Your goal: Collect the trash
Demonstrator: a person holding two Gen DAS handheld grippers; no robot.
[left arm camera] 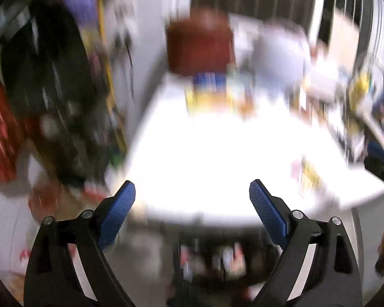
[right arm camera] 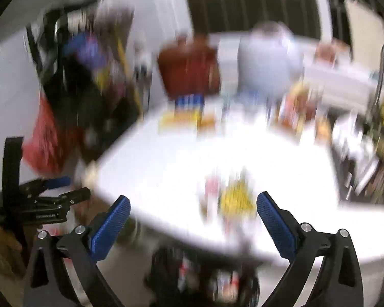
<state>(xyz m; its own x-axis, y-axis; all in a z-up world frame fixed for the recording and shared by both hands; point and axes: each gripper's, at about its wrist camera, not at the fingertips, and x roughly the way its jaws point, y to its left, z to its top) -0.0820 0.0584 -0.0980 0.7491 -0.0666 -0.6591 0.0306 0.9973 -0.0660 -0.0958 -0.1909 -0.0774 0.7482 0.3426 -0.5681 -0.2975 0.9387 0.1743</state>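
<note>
You are holding both tools above the near edge of the white desk [left arm camera: 204, 158], and nothing is in either one. The left hand-held gripper [left arm camera: 192, 199] is standing with its blue pads wide apart and only bare desk showing between them; the right hand-held gripper [right arm camera: 193, 212] is spread just as wide and is carrying nothing.

Judging by what is lying about, collecting is far from finished. A yellow wrapper [right arm camera: 235, 199] is sitting near the desk's near edge, just ahead of the right tool, and a cluster of blue and yellow packets [right arm camera: 187, 112] is crowding the far edge beside a dark red bag [right arm camera: 189, 69]. Blur is hiding which of these count as trash.

Below the near edge a dark bin [right arm camera: 204, 278] is standing on the floor, and colourful scraps seem to be lying inside it, though you cannot make out what they are.
</note>
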